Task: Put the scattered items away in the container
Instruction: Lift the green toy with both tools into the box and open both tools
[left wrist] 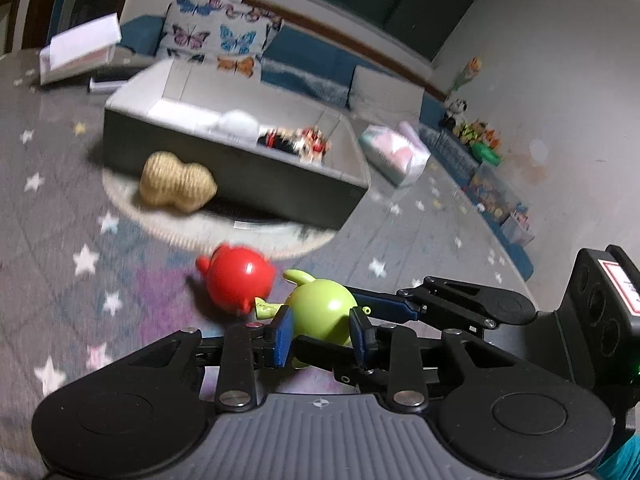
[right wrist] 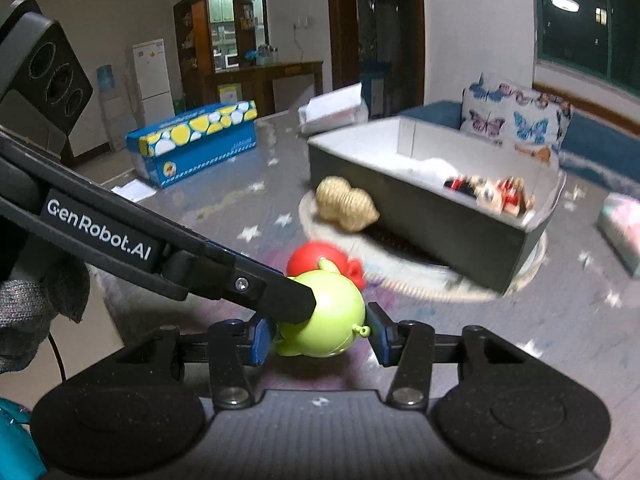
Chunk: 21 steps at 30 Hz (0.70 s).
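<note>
Both grippers are closing on the green toy (left wrist: 322,310), which sits between the jaws of the left gripper (left wrist: 322,334) and the right gripper (right wrist: 318,334) (firm grip unclear). Beyond the jaws, the red toy (left wrist: 240,280) and straw toy (left wrist: 176,184) are waiting outside the box (left wrist: 240,176), already holding some toys.

The pig figure (left wrist: 320,312) is framed by the left gripper (left wrist: 322,336) and the right gripper (right wrist: 320,336), on the star-patterned carpet (left wrist: 60,208). Touching it on its far side, a second pig figure (left wrist: 240,280) is seen; farther back, a woven peanut-shaped toy (left wrist: 176,184) is set against the near wall of the storage box (left wrist: 256,176). Small toys (left wrist: 296,142) are contained in the box, behind which a butterfly cushion (left wrist: 216,36) is placed.
</note>
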### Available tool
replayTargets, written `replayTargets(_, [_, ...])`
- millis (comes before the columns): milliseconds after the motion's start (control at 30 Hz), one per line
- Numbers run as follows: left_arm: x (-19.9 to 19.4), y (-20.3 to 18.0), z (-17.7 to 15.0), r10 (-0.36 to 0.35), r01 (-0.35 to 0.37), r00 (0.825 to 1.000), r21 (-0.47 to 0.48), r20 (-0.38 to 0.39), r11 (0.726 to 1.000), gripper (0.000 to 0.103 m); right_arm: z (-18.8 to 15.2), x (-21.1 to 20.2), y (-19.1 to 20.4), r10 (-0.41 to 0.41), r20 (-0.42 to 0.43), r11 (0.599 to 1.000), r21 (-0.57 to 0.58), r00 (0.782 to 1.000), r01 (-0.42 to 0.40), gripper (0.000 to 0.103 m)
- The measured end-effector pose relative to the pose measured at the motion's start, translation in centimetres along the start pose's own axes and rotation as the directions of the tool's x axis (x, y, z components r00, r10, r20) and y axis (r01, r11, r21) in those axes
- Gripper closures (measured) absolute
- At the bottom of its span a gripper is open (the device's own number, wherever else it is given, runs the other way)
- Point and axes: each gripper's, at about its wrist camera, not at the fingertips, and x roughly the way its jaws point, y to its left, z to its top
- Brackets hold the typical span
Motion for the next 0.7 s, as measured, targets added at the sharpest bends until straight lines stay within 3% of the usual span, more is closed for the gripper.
replayTargets(200, [0.1,-0.5,3.1,-0.009,0.009,0.997,0.011,0.074,1.0,0.071,2.9,0.0,-1.2,-0.052,0.057,0.998,-0.04,0.997,0.054,0.054])
replayTargets(467, [1.2,-0.6,9.4,-0.007,0.0,0.98,0.036,0.198,0.999,0.07,9.1,2.1,-4.5,-0.108,0.144,0.987,-0.1,0.984,0.123,0.054])
replayTargets(700, [5.3,2.7,13.7,0.012,-0.005,0.986,-0.044,0.165,0.999,0.07,12.3,7.6,-7.3,-0.1,0.09,0.992,-0.065,0.991,0.106,0.054])
